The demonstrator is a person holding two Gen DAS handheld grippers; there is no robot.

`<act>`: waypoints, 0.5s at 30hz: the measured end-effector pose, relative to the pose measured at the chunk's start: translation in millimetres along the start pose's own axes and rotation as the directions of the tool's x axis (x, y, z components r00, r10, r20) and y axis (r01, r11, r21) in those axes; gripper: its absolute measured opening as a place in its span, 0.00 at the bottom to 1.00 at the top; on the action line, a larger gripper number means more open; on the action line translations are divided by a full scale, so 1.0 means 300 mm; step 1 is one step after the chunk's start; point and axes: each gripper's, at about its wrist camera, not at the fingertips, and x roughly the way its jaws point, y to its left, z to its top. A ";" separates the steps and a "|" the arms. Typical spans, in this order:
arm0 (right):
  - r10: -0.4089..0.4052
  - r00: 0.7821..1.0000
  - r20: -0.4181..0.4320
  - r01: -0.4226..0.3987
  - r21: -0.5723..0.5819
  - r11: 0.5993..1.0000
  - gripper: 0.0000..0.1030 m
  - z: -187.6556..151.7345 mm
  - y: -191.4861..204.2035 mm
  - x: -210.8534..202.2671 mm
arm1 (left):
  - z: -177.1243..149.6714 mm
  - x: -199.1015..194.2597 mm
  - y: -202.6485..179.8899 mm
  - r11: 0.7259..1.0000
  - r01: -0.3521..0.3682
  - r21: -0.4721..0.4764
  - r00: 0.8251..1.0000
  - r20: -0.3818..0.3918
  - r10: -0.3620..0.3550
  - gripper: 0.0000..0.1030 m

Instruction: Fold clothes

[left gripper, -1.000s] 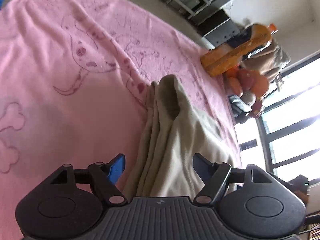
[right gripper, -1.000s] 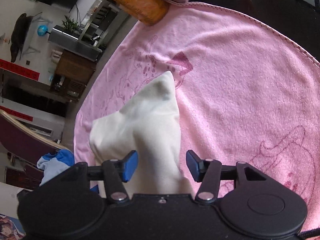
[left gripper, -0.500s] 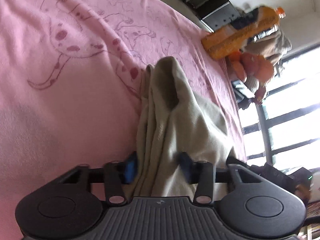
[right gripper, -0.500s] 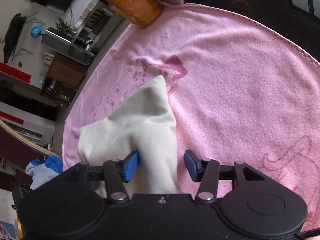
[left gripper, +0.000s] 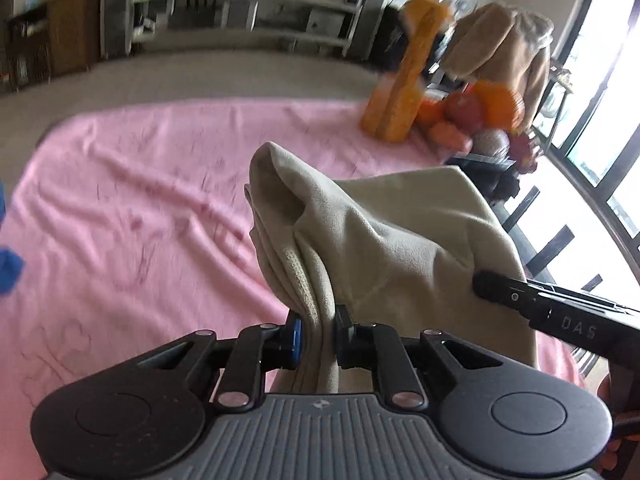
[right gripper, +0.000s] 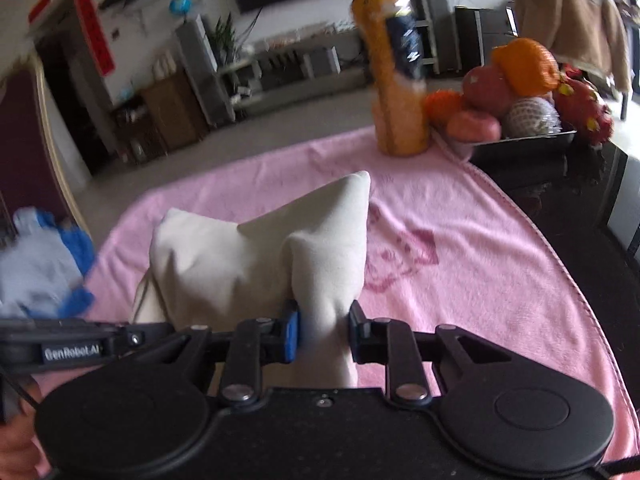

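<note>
- Both grippers, open around the cloth a second ago, have clamped on it and lifted.
- Left gripper pinches bunched edge layers of the beige garment; right gripper squeezes a thick fold.
- Garment hangs between them above the pink blanket, nearer than the juice bottle.
- Step in hand is likely lifting to spread; next calls for pulling the edges apart evenly.

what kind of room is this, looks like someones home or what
Most likely a lived-in home, a living or dining room. A pink blanket covers the table, with an orange drink bottle and a tray of fruit at its far edge. Shelving and a cabinet line the wall, and a coat hangs over a chair.
</note>
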 end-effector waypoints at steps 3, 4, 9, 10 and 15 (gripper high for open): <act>0.016 0.999 0.046 -0.019 0.065 0.998 0.22 0.067 -0.057 -0.089 | 0.075 -0.055 -0.097 0.999 0.034 0.018 0.997 0.062 -0.035 0.13; 0.014 0.998 0.067 -0.019 0.076 0.997 0.22 0.100 -0.083 -0.124 | 0.099 -0.073 -0.130 0.999 0.048 0.024 0.995 0.082 -0.050 0.13; -0.027 0.988 0.150 0.014 0.083 0.996 0.22 0.249 -0.220 -0.272 | 0.216 -0.066 -0.321 0.992 0.125 0.034 0.983 0.129 -0.129 0.13; -0.045 0.986 0.158 0.034 0.077 0.996 0.22 0.273 -0.254 -0.294 | 0.230 -0.048 -0.360 0.989 0.139 0.040 0.981 0.128 -0.143 0.13; -0.142 0.978 0.154 0.131 0.079 0.988 0.22 0.312 -0.418 -0.312 | 0.233 0.121 -0.527 0.981 0.191 0.044 0.978 0.070 -0.194 0.13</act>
